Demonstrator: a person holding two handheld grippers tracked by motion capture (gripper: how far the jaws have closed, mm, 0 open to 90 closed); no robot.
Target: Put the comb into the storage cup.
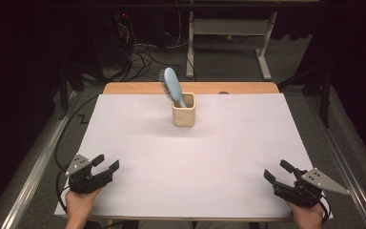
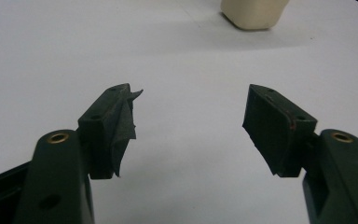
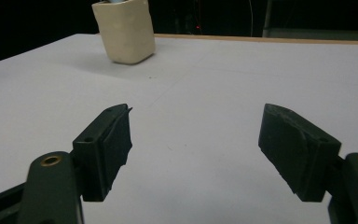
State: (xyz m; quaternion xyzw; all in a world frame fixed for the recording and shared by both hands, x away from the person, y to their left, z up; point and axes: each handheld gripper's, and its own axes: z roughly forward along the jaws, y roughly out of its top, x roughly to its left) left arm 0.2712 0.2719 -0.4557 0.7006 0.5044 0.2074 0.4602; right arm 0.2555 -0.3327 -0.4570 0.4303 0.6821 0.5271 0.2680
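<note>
Claws left [image 1: 106,163] and right [image 1: 277,171] gape wide, holding nothing.

brush handle [image 1: 181,101] hidden inside cup [image 1: 184,117], cup top cropped in gripper views

The white table [image 1: 195,157] is bright under light from above, while the room behind it is very dark. The cream cup [image 1: 184,109] drops only a soft, pale shadow on the table right beside it, and there is no hard shine on the white top. In the left gripper view the cup [image 2: 254,13] looks a bit fuzzy and the close black tool parts are dark and grainy, with little detail in them.
</note>
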